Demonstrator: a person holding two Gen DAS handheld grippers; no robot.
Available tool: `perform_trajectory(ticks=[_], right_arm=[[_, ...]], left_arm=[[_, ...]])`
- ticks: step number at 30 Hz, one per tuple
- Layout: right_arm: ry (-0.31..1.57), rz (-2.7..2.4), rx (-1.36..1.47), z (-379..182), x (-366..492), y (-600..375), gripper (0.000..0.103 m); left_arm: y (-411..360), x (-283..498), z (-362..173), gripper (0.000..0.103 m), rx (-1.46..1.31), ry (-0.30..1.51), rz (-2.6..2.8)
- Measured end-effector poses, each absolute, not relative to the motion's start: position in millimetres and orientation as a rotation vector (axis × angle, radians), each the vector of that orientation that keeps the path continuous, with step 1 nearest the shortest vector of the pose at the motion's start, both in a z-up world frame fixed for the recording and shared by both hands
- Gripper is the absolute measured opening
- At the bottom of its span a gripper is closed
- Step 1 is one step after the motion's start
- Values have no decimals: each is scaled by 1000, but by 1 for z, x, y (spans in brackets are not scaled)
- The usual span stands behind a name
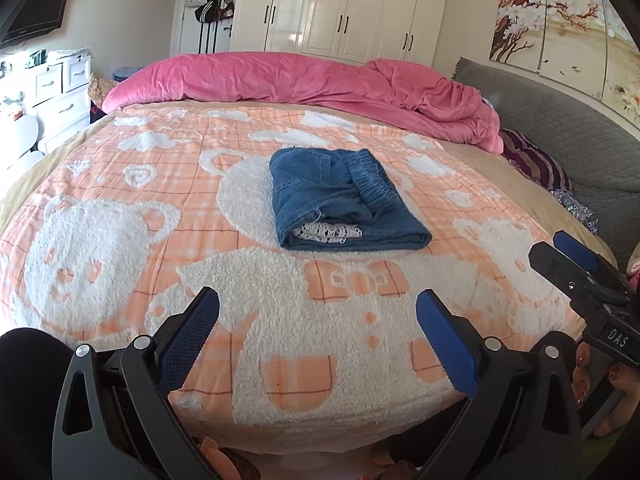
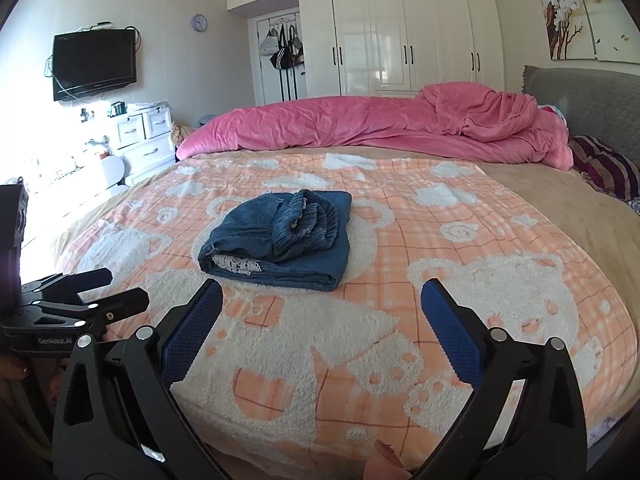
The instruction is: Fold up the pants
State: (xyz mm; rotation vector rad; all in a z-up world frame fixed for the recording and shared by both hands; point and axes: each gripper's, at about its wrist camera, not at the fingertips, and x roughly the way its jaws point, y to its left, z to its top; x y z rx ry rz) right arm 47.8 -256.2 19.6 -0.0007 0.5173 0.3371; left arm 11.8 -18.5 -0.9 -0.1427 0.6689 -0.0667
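A pair of blue denim pants lies folded into a compact bundle in the middle of the bed, with the elastic waistband on top and white lace showing at the near edge. In the right wrist view the pants sit left of centre. My left gripper is open above the near part of the blanket, well short of the pants, and holds nothing. My right gripper is open too and just as far back. Each gripper shows in the other's view: the right gripper at the right edge, the left gripper at the left.
An orange and white bear-pattern blanket covers the bed. A pink duvet is bunched along the far side, beside a grey headboard and a striped pillow. White drawers and a wall TV stand at the left.
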Motion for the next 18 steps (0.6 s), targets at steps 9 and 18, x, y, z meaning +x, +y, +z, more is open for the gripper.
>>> perform_trajectory(ticks=[9,18], right_arm=[[541,318,24,2,55,-257,94],[568,291,-9,-19,63,-254,94]], left_arm=[[-15,22,-18,98,-145,690,-41],[-14,32,-32,98,-141,708,-46]])
